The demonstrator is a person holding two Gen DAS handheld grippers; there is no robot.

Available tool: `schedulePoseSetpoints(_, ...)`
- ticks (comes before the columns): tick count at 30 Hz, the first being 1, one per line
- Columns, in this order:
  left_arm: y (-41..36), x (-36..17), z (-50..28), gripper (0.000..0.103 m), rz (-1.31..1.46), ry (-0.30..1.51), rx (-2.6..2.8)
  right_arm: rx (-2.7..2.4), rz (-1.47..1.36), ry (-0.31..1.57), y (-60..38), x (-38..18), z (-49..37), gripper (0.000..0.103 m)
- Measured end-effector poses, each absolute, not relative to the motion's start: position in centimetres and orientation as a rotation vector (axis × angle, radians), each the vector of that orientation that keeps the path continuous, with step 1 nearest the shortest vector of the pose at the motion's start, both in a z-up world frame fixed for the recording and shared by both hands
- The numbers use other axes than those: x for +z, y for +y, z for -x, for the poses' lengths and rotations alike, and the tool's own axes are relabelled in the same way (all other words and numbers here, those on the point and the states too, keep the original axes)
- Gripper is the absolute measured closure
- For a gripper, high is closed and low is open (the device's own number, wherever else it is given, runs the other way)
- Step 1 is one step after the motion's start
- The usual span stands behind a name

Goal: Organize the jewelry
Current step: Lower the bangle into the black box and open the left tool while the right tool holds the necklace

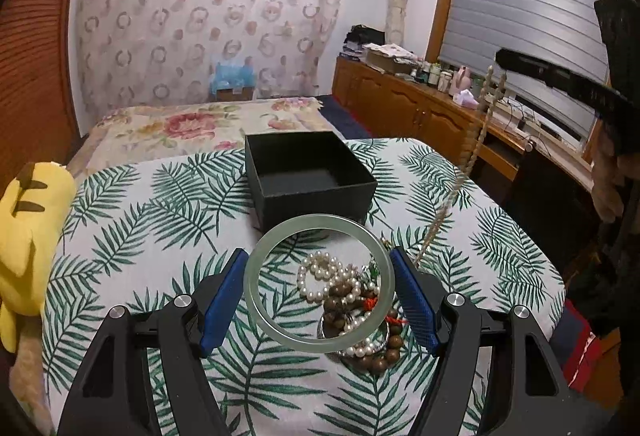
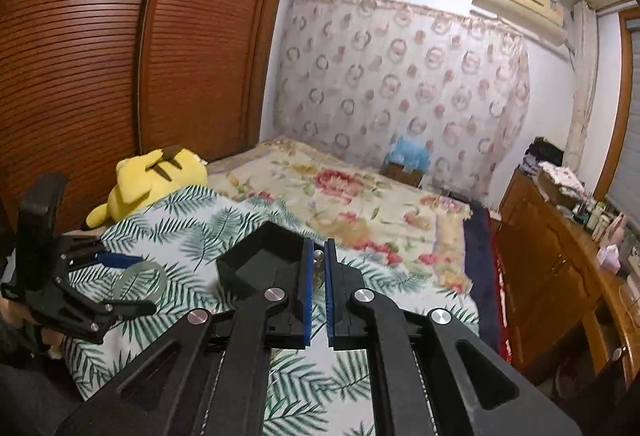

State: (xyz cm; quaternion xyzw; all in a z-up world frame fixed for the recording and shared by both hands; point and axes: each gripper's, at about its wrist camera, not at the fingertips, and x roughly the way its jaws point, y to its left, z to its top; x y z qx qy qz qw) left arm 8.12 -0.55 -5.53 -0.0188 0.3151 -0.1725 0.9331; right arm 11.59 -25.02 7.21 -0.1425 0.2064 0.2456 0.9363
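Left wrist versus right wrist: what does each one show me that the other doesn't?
Left wrist only: the jewelry pile of pearl and wooden beads, and a pale bead strand hanging from the right gripper.
Right wrist only: the right gripper's pads shut on small silvery beads.
Both: the left gripper clamped on the green bangle, and the black box, which looks empty.

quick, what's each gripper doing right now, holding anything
left gripper: closed on the pale green bangle, held above the jewelry pile.
right gripper: shut on a beaded strand that hangs from it.
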Motion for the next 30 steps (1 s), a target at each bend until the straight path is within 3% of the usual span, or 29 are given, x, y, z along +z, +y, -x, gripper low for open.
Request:
schedulePoseSetpoints(17, -0.9, -4.1, -9.5, 0.034, 0.031, 0.617, -0.353, 0.497, 0.299, 0.350, -24.6, 11.5, -12.6, 0.097)
schedulePoseSetpoints(30, -3.0, -5.3, -19.5, 0.034, -0.051, 0.679, -0.346, 0.552, 0.263, 0.318, -24.1, 12.4, -17.4, 0.097)
